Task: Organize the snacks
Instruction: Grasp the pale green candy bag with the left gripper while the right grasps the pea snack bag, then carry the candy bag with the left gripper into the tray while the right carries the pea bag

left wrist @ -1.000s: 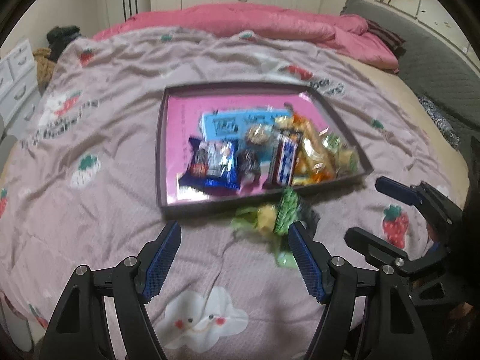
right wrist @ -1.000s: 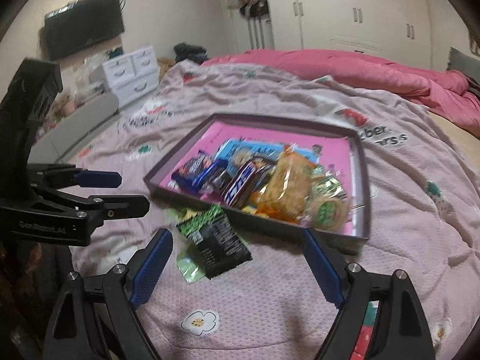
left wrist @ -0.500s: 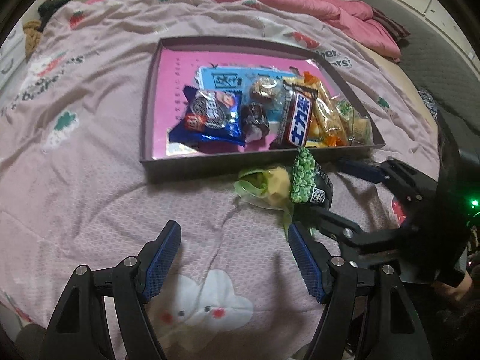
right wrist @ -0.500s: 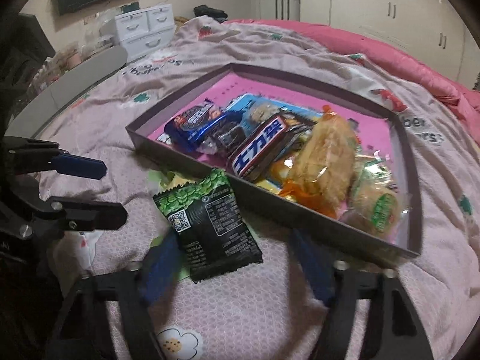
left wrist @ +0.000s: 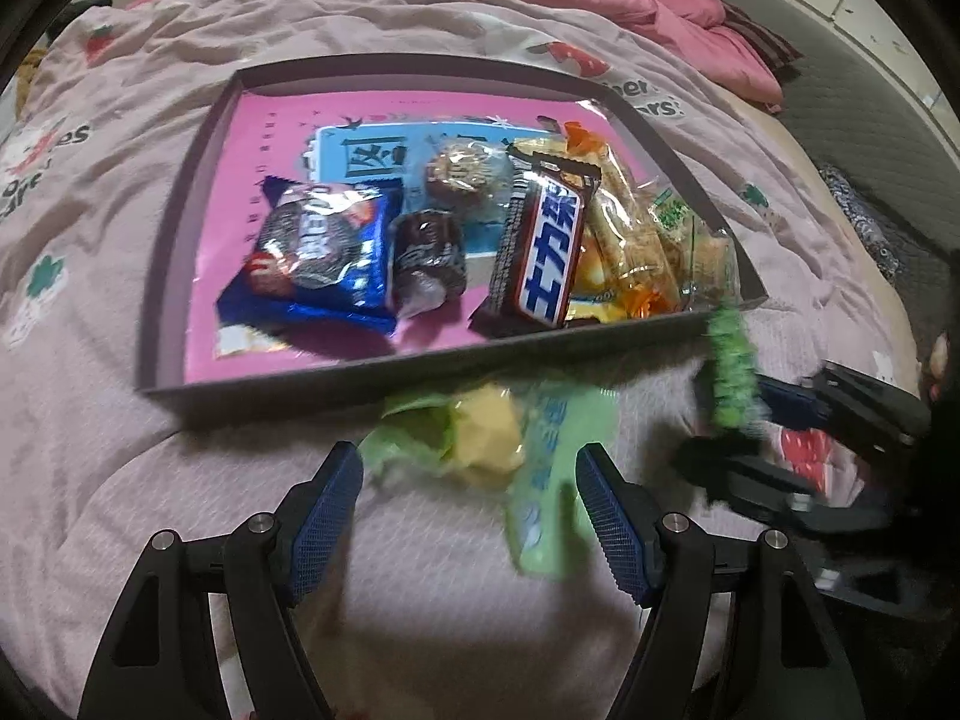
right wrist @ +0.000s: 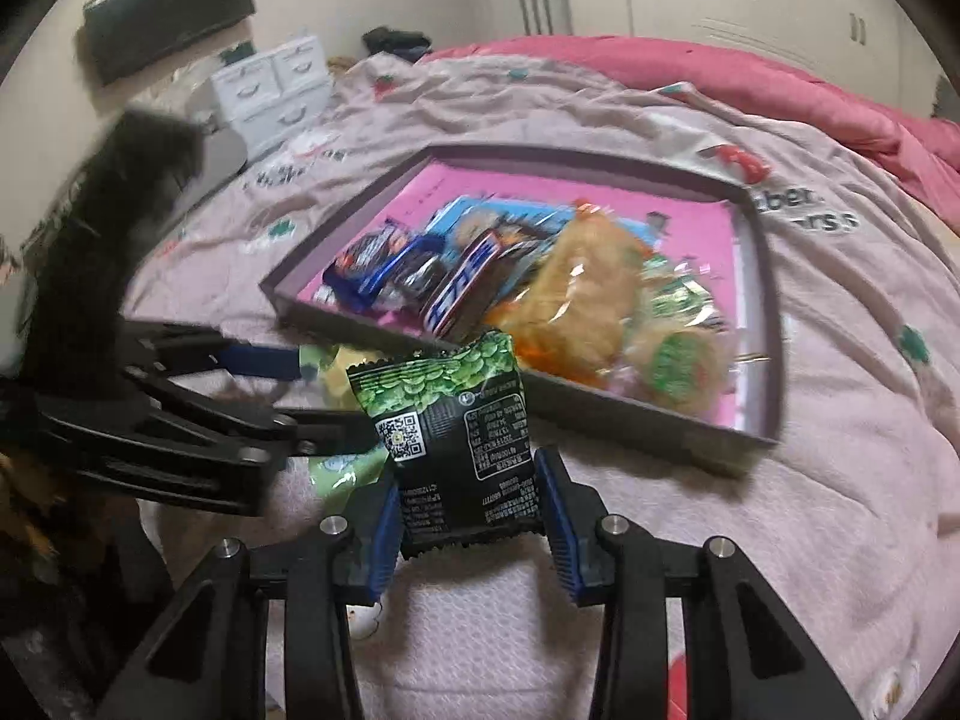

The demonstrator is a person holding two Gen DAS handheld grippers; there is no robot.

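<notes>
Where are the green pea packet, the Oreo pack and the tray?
Pea packet [right wrist: 459, 420], right wrist view, middle of its black printed back.
Oreo pack [left wrist: 318, 252], left wrist view, centre of the blue wrapper.
Tray [left wrist: 300, 375], left wrist view, near wall.

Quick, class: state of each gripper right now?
Left gripper: open, holding nothing, above the light green packet.
Right gripper: jaws closing on the black-and-green snack packet between them.

Black gripper [left wrist: 468, 516] frames, blue textured pads [right wrist: 558, 516], silver screws.
</notes>
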